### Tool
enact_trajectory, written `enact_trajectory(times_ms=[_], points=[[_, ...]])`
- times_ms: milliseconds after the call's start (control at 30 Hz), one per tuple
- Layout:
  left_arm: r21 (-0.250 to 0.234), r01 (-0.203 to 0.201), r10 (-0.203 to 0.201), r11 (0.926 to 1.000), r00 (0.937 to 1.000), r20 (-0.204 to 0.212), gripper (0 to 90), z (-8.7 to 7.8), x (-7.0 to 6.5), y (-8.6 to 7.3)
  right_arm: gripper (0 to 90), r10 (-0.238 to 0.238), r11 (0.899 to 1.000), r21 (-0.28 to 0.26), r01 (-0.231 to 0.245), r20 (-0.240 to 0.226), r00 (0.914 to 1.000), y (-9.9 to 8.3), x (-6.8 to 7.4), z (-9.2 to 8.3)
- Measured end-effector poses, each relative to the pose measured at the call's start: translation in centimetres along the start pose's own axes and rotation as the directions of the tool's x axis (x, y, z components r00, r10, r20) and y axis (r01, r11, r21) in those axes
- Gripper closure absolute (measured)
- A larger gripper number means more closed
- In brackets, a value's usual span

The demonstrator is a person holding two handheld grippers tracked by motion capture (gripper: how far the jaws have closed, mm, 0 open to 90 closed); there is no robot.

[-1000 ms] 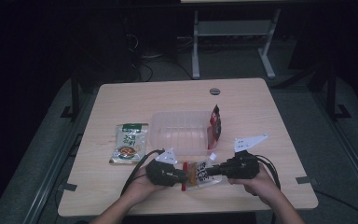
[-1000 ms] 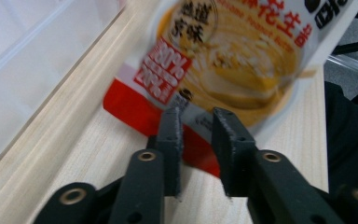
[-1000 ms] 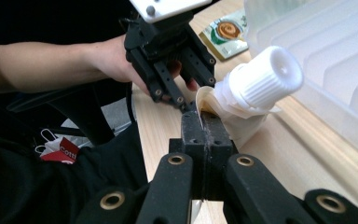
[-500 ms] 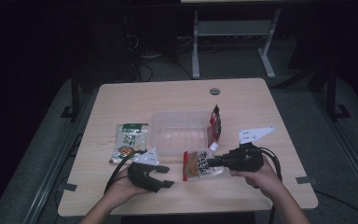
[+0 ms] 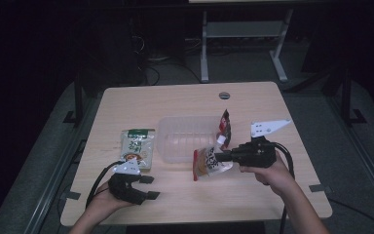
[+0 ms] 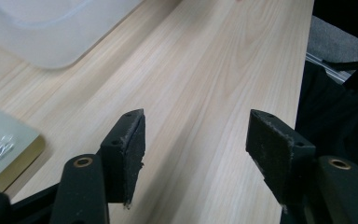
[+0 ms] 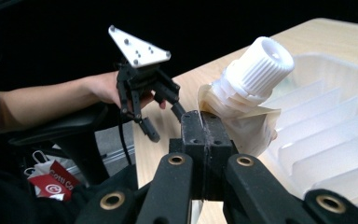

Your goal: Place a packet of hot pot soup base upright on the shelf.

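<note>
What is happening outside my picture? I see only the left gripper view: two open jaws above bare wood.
Observer: The right gripper is shut on a spouted pouch, beside the clear plastic tray.
Operator: Has the pouch a cap?
Observer: Yes, a white ribbed screw cap, seen in the right gripper view.
Operator: Is anything inside the tray?
Observer: A dark red packet stands against its right wall.
</note>
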State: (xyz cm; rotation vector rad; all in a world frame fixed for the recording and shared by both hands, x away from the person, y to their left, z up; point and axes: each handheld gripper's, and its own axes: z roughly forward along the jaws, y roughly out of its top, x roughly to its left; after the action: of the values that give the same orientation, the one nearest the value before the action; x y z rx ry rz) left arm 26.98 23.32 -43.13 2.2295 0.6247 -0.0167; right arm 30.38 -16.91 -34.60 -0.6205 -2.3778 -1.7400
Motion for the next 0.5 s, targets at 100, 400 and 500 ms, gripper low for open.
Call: enact_trajectory(times_ms=[100, 400, 500], points=[[0.012, -0.015, 0.015, 0.9998, 0.9999, -0.005, 33.6, 0.0, 0.1, 0.0, 89.9, -0.006, 1.000, -0.011, 0.006, 0.009, 0.9999, 0.8, -0.2, -0.1], [0.046, -0.015, 0.015, 0.9988, 0.9998, -0.014, 31.0, 0.3, 0.0, -0.4, 90.0, -0.009, 1.000, -0.028, 0.011, 0.050, 0.9987, 3.0, -0.8, -0.2], [0.041, -0.002, 0.002, 0.9992, 0.9998, -0.021, 31.0, 0.1, 0.1, -0.5, 89.9, -0.005, 0.999, -0.036, 0.007, 0.057, 0.9984, 3.6, -1.1, 0.1]])
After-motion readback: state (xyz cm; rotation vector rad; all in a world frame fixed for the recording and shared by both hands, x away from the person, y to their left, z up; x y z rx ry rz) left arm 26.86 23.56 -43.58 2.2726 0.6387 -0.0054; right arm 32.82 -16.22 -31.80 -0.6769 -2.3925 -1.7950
